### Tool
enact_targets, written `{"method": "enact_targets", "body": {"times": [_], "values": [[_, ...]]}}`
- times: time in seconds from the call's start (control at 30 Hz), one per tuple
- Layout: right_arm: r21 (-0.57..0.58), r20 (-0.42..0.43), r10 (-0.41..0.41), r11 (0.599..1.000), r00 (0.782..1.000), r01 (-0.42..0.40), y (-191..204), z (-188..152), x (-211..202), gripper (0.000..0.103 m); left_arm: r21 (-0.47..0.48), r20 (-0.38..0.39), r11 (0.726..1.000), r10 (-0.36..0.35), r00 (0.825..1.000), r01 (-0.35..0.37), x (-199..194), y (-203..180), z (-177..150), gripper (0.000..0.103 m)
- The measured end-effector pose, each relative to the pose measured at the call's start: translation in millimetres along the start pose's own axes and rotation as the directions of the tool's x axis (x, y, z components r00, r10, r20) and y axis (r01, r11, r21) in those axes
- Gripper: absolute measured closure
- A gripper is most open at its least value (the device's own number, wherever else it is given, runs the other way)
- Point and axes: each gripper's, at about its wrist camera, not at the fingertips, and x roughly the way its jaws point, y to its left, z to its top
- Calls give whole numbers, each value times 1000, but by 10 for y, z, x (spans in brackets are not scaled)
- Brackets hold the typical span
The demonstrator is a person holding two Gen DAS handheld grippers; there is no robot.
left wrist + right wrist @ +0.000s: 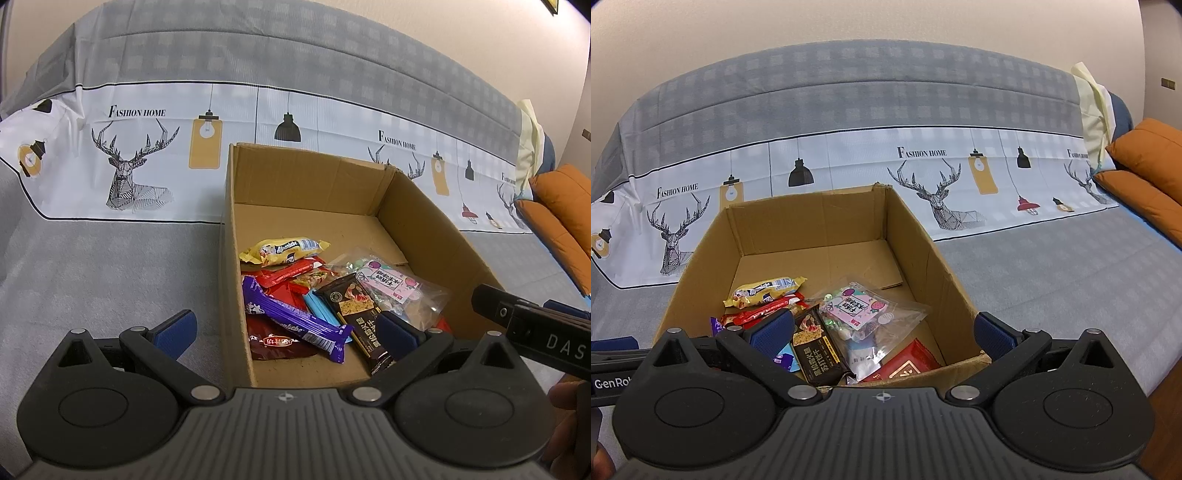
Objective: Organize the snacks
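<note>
- While both tongs are hovering at the near end of the cardboard box, the left tongs are standing wide apart, gripping nothing; the right tongs are likewise spread and empty.
- Snacks are lying piled in the near half of the box, which is sitting on a grey covered sofa; far half is showing bare cardboard.
- Purple wafer bar is lying on top, slanted; looking light, fairly stiff, slick foil. Pinching across its narrow middle is looking best.
- Black cracker pack is resting flat beside it; probably brittle inside, so a gentle squeeze on the long edges.
- Clear candy bag is looking soft, floppy and crinkly; taking it by a corner seam is seeming safer, since loose contents are likely shifting.
- Yellow candy roll is lying furthest back, round and slippery; gripping mid-length.
- Red packets are partly buried; hard to judge.
</note>
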Motion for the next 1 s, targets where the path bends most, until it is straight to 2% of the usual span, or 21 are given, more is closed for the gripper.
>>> {"method": "enact_targets", "body": {"times": [1.0], "values": [[12, -6, -8, 1000, 1000, 8, 14, -27, -8, 0, -3, -10, 1000, -4, 1000, 4, 18, 5, 2, 0]]}}
